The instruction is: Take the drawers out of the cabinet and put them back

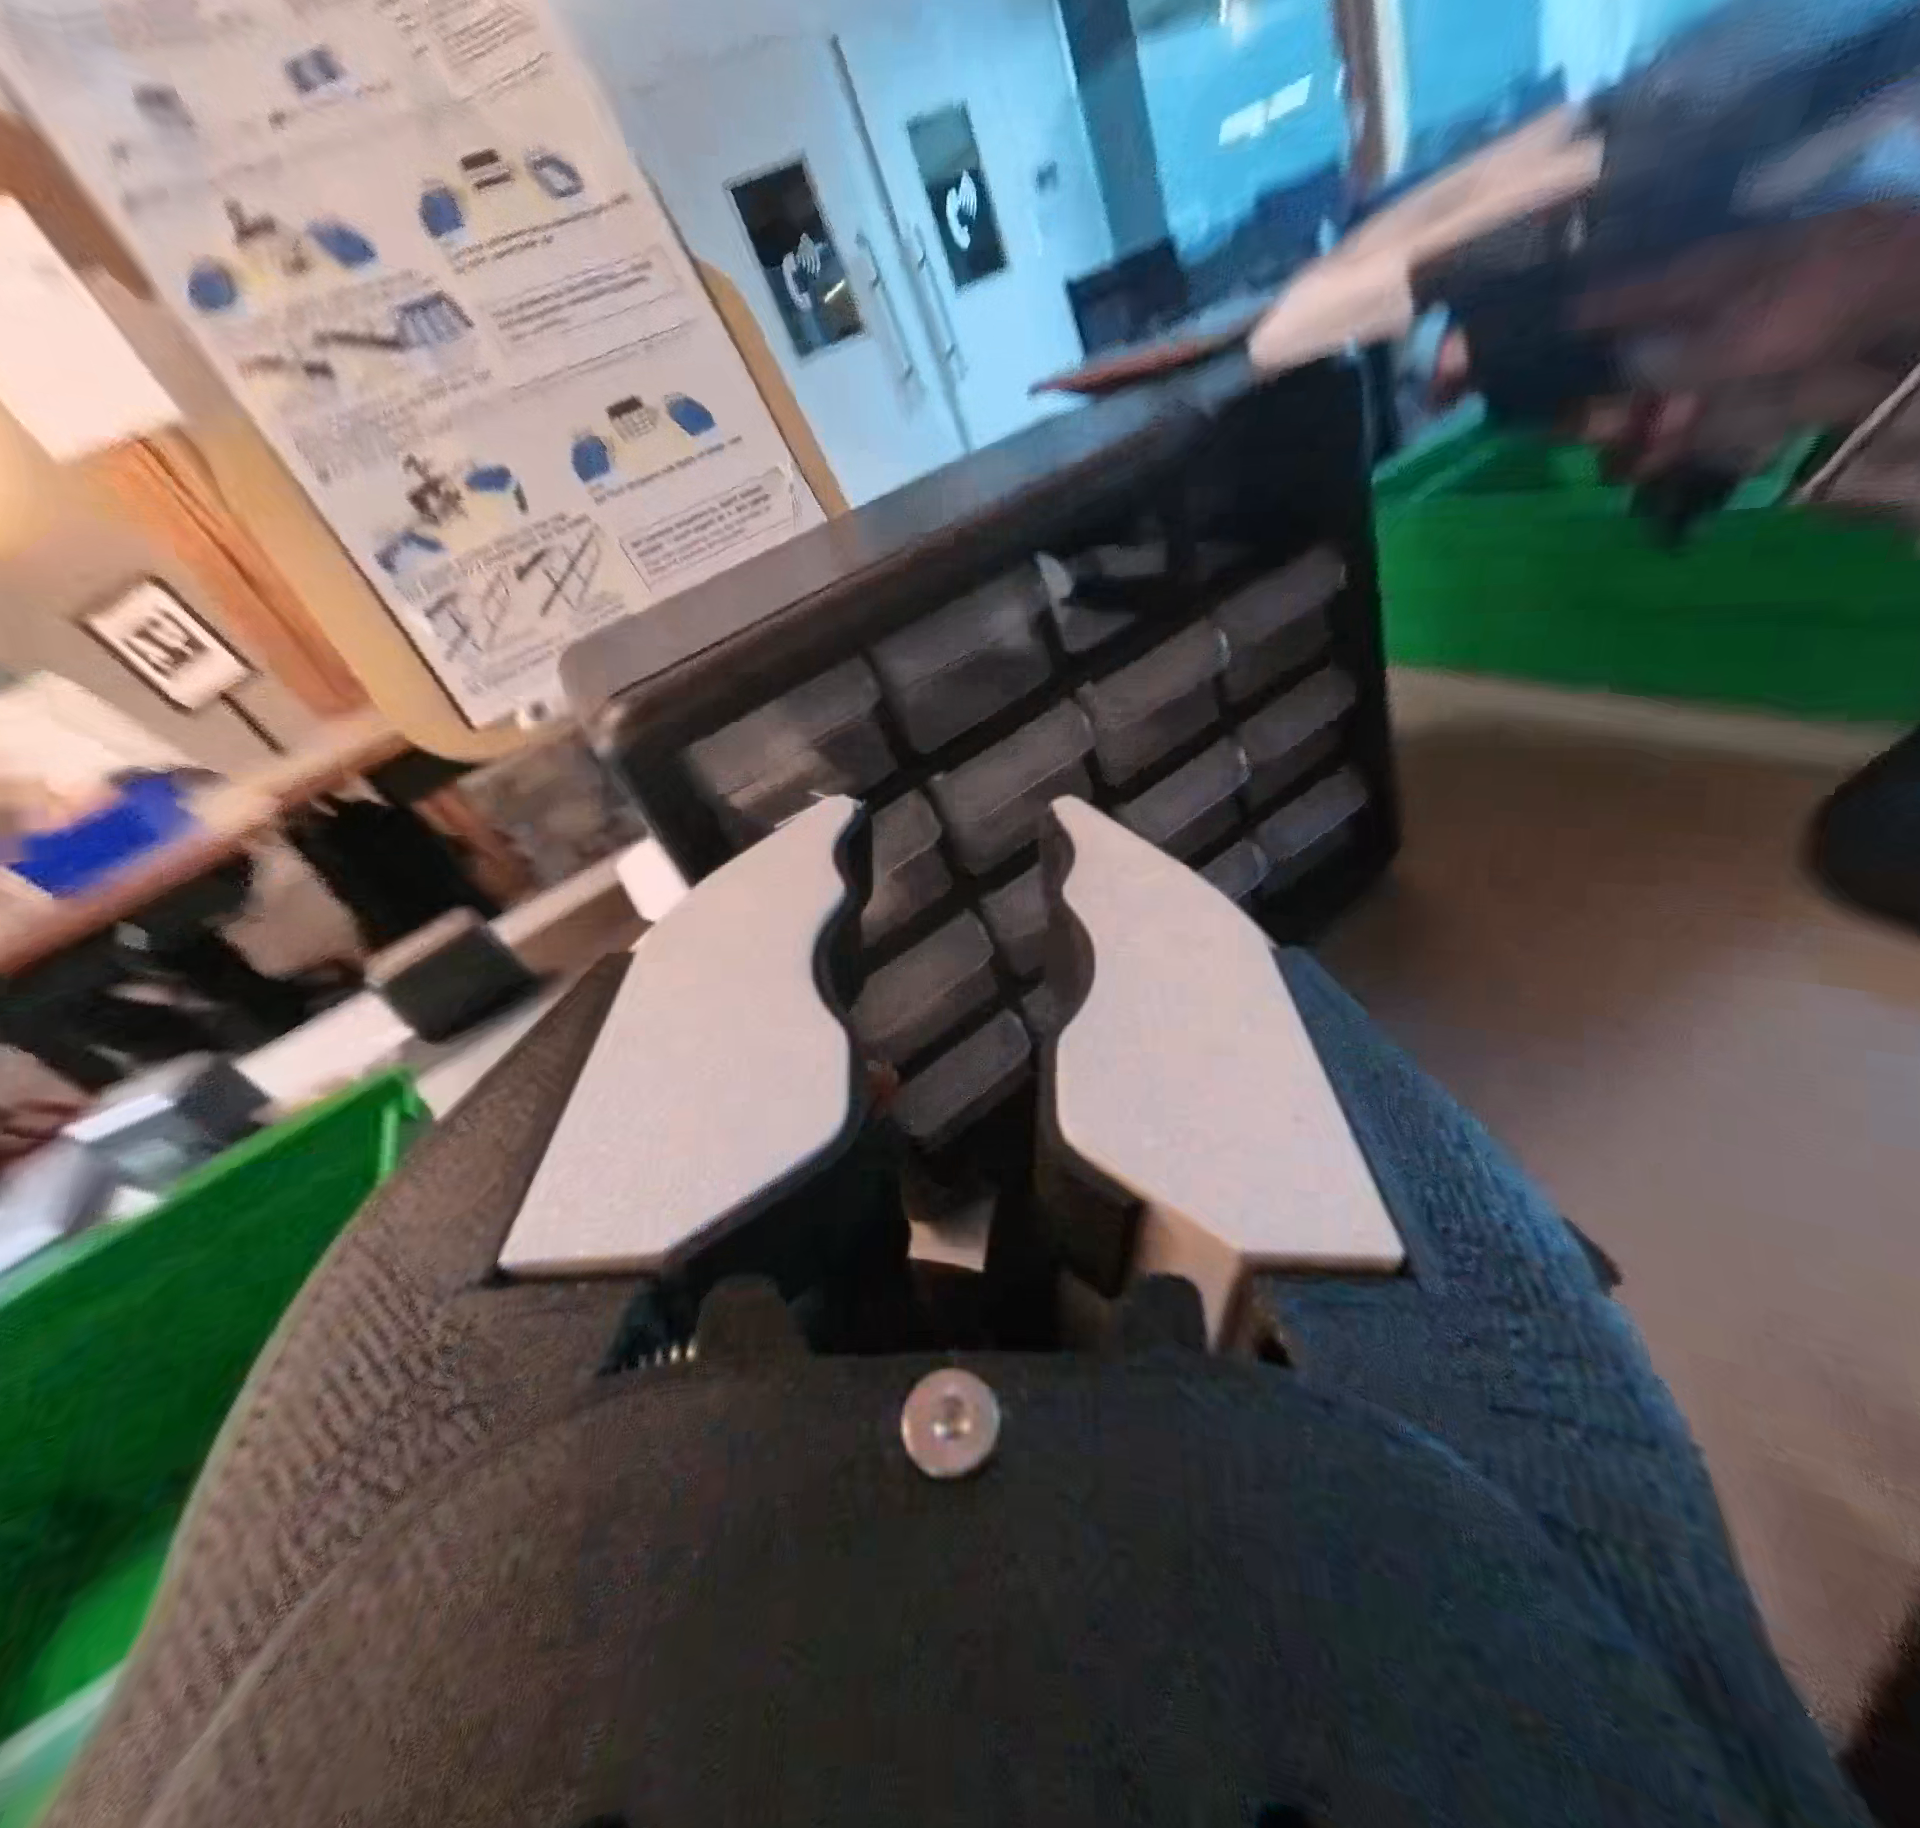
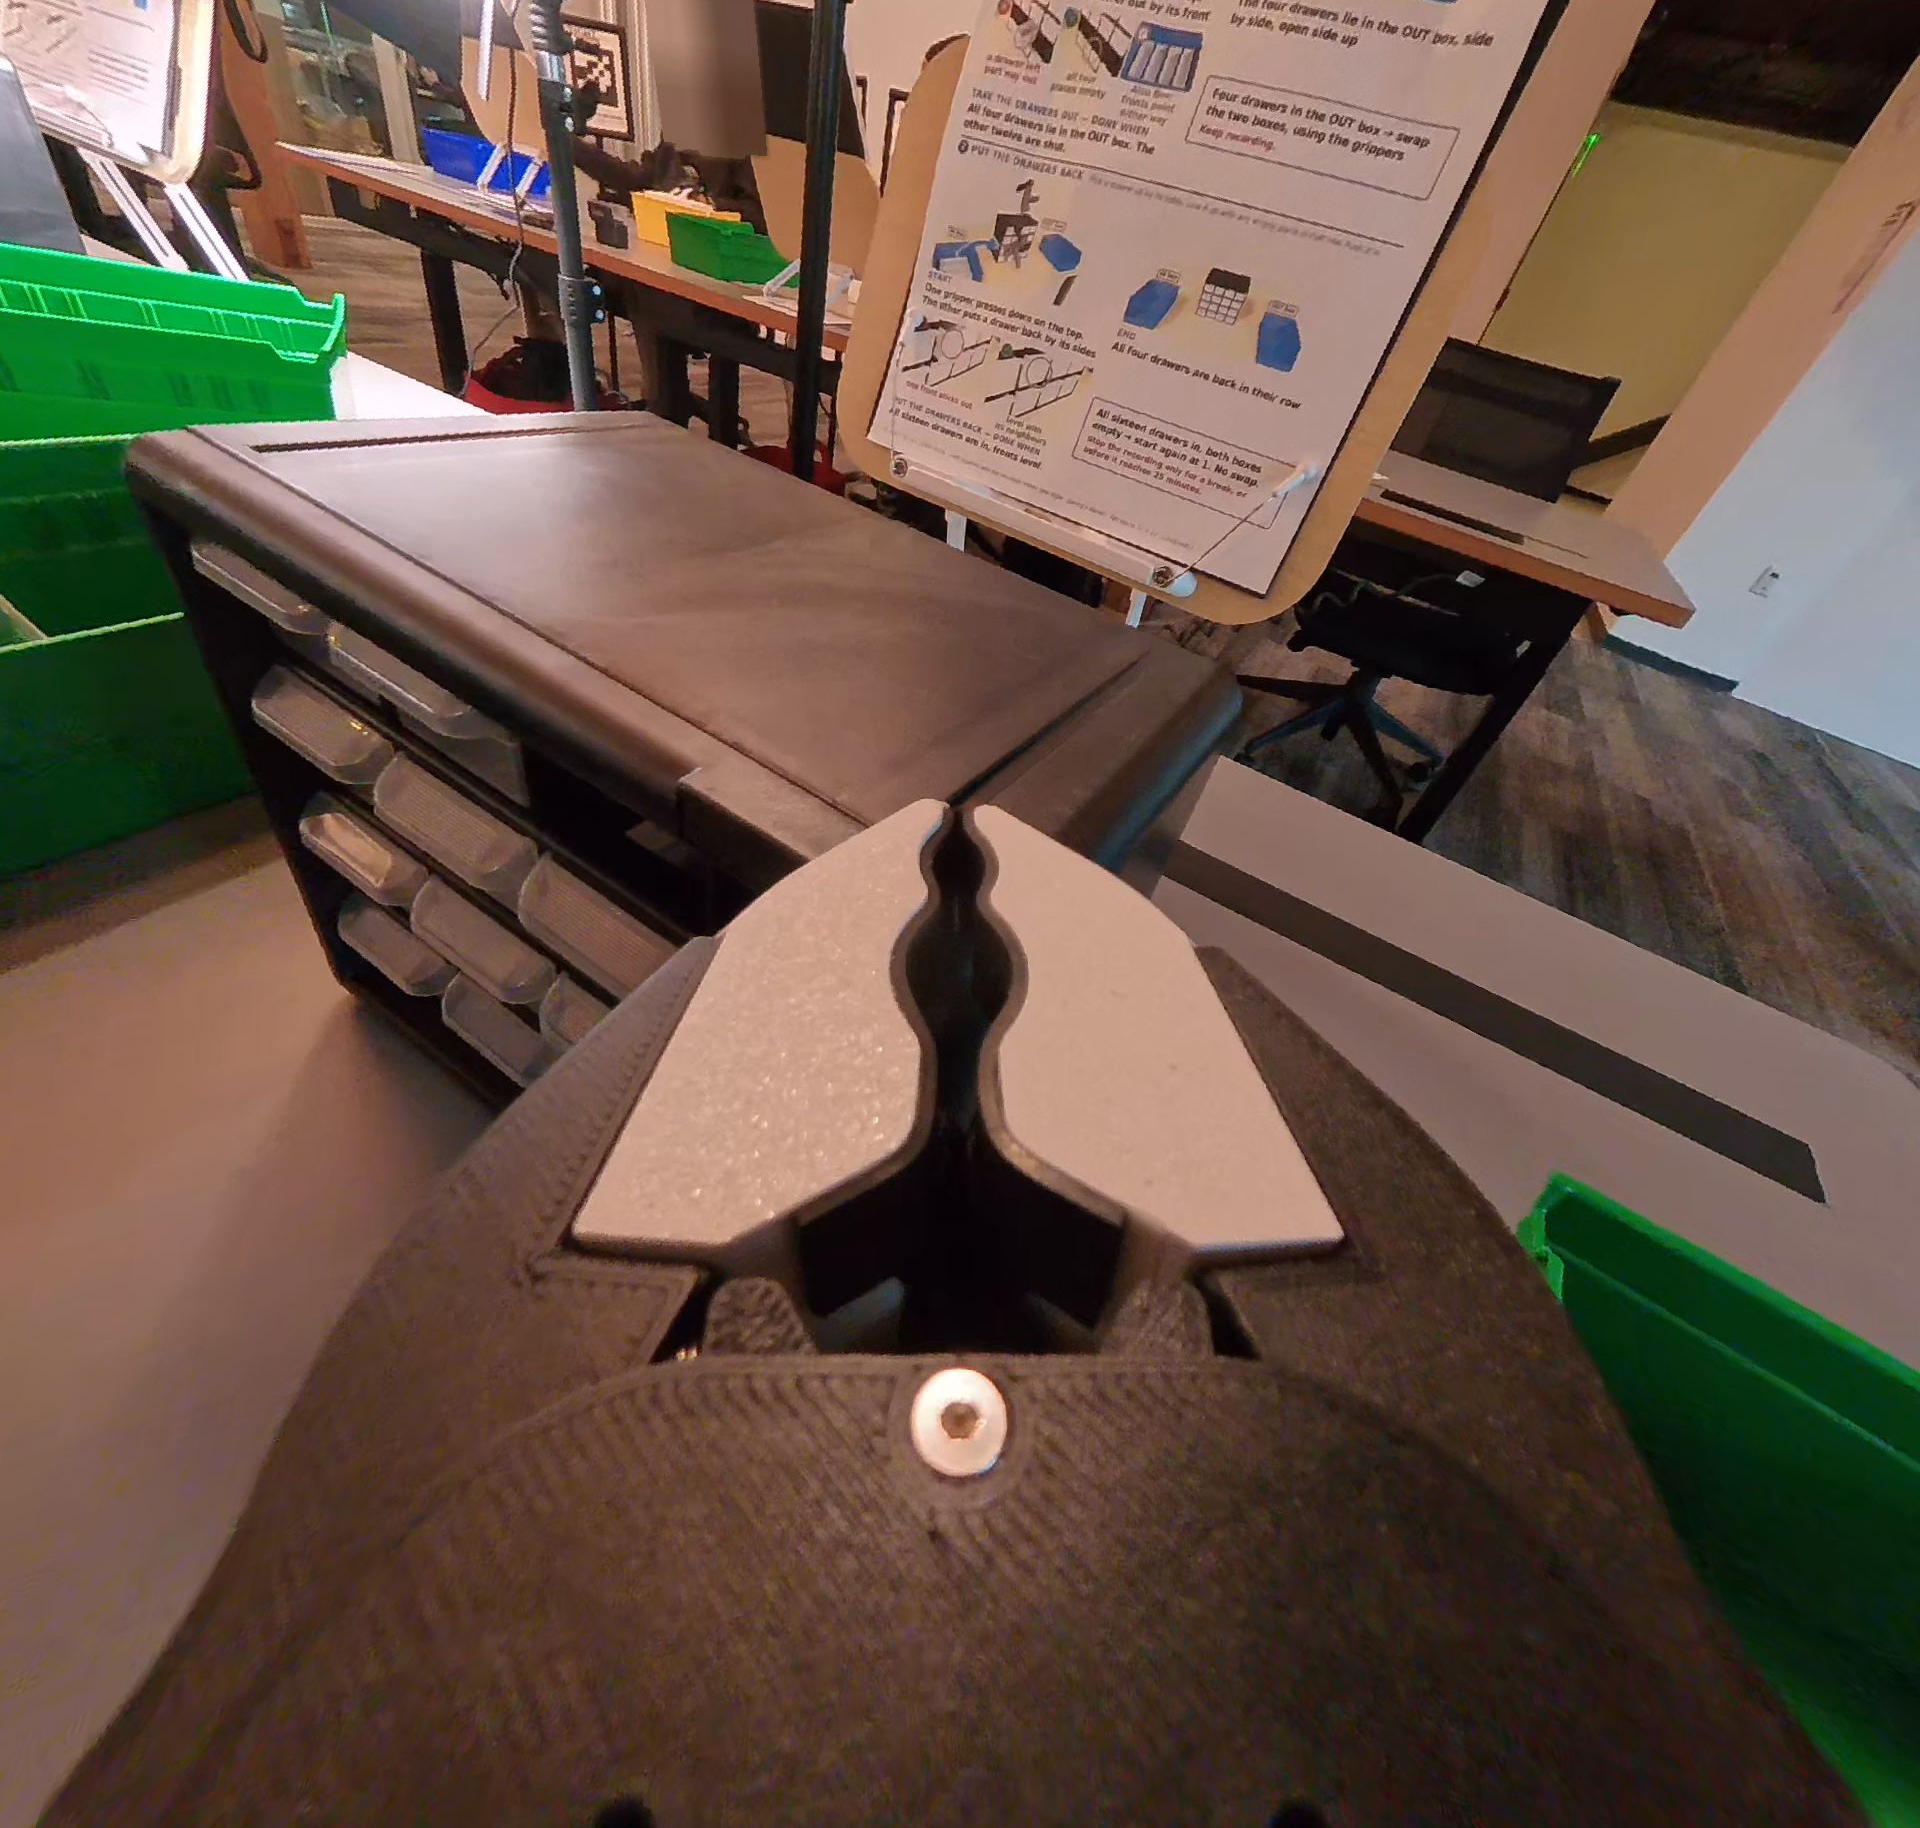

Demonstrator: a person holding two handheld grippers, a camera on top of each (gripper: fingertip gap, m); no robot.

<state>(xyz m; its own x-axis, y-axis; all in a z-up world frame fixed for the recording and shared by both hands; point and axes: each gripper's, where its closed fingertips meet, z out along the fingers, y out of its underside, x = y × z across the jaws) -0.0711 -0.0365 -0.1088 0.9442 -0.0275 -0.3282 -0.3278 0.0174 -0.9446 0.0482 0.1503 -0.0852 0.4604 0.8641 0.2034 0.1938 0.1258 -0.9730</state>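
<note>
A black cabinet [image 1: 1039,490] with rows of small grey see-through drawers [image 1: 977,677] stands on the table. My left gripper [image 1: 961,822] is open and empty. It is held in front of the drawer fronts, a short way off; this view is blurred. The cabinet also shows in the right wrist view [image 2: 675,583], with its drawers [image 2: 447,822] down the left face. One slot in the top row looks dark. My right gripper [image 2: 961,814] is shut on nothing, with its tips at the near right corner of the cabinet top. It shows as a dark blur [image 1: 1714,272] in the left wrist view.
Green bins stand on both sides of the cabinet: one at the left [image 2: 104,531] and one at the lower right [image 2: 1766,1415]. In the left wrist view they show at the lower left [image 1: 156,1311] and beyond the cabinet [image 1: 1662,594]. An instruction board [image 2: 1195,251] stands behind.
</note>
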